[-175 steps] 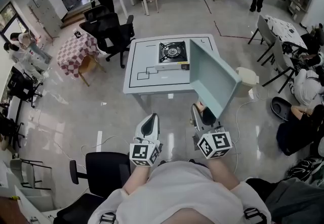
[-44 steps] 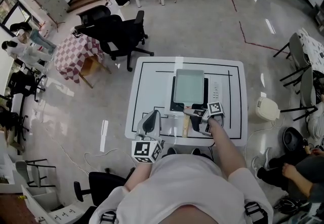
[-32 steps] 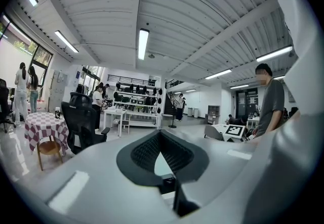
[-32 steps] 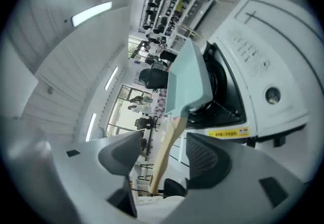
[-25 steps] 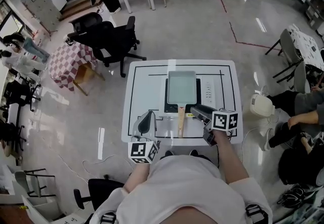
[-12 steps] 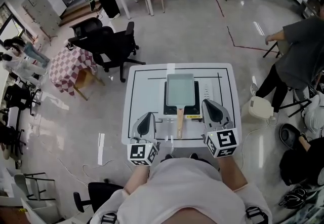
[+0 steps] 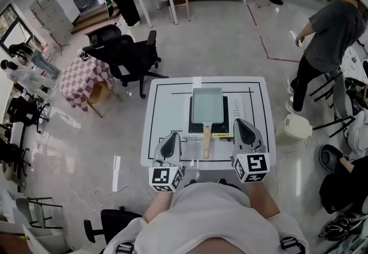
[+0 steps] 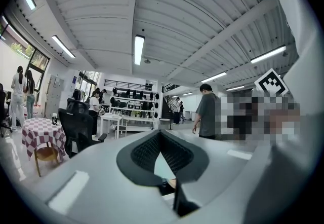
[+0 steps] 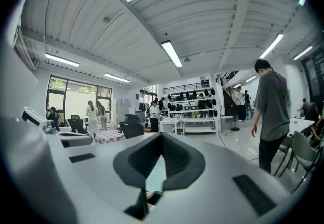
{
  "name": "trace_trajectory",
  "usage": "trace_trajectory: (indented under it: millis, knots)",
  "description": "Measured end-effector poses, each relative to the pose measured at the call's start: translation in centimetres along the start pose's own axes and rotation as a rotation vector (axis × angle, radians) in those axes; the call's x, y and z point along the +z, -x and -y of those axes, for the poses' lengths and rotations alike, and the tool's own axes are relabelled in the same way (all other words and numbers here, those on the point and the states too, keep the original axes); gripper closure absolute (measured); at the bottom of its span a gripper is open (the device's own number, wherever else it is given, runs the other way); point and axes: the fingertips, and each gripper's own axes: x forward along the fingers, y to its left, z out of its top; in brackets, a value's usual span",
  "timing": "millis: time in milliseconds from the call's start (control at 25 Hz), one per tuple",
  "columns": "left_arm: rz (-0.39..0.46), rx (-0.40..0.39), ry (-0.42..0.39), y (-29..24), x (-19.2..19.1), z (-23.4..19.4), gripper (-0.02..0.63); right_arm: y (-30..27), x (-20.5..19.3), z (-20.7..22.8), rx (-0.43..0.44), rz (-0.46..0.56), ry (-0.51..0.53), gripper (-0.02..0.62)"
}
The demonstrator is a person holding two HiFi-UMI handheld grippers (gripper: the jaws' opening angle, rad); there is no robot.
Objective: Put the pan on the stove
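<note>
Holding the left gripper (image 7: 171,141) and right gripper (image 7: 240,127) clenched and empty, flanking the wooden handle (image 7: 206,142) without touching; leaving the pan (image 7: 207,104) flat on the stove (image 7: 226,114), mid-worktop (image 7: 167,109); probably finishing, so avoiding nudging that handle.

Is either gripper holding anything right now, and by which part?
Nothing is held. The left gripper and right gripper are shut and empty; the pale rectangular pan with its wooden handle sits on the black stove, apart from both.
</note>
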Motion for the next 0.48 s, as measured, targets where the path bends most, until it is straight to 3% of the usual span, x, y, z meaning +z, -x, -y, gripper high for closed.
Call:
trace_trajectory:
  millis: [480]
  knots:
    - [-0.009,-0.019,-0.004,0.42,-0.02,0.51,0.595,-0.27,-0.62,-0.61,0.029,-0.037,-0.032,0.588]
